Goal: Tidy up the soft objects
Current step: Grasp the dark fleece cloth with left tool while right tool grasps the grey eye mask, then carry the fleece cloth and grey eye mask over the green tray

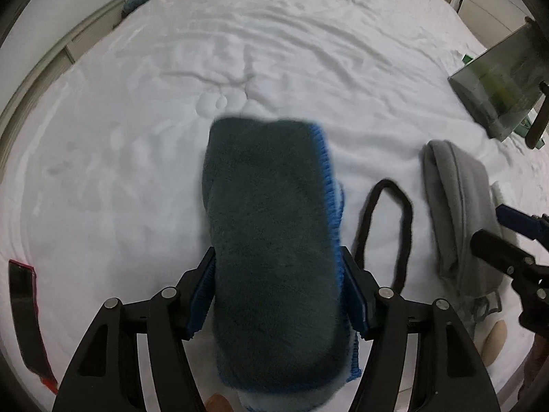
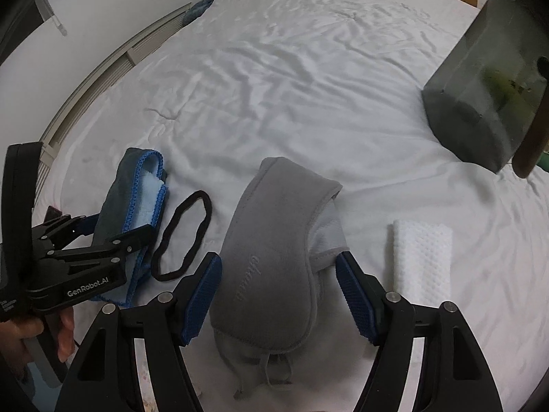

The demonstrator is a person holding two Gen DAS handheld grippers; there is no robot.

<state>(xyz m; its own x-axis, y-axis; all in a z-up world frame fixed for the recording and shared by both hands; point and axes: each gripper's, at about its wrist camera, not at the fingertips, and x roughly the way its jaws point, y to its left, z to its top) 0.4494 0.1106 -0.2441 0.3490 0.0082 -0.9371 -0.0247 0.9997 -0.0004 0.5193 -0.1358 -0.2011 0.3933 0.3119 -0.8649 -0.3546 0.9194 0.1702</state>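
A dark blue-grey microfibre cloth [image 1: 271, 226] with a bright blue hem lies on the white bed [image 1: 171, 137]. My left gripper [image 1: 277, 252] stands open astride it, a pad close to each side. The right wrist view shows that gripper [image 2: 120, 226] low over the cloth [image 2: 137, 192]. A grey eye mask [image 2: 274, 237] lies between the fingers of my open right gripper [image 2: 278, 257], with a gap at the right pad. The left wrist view has the mask [image 1: 456, 206] and the right gripper [image 1: 490, 225] at its right edge. A black headband loop [image 2: 207, 211] lies between cloth and mask.
A folded white waffle cloth [image 2: 420, 257] lies right of the mask. A dark grey bin [image 2: 473, 110] stands on the bed at the far right. A phone in a red case [image 1: 20, 295] lies near the bed's left edge. A blue towel [image 2: 197, 8] sits at the far left corner.
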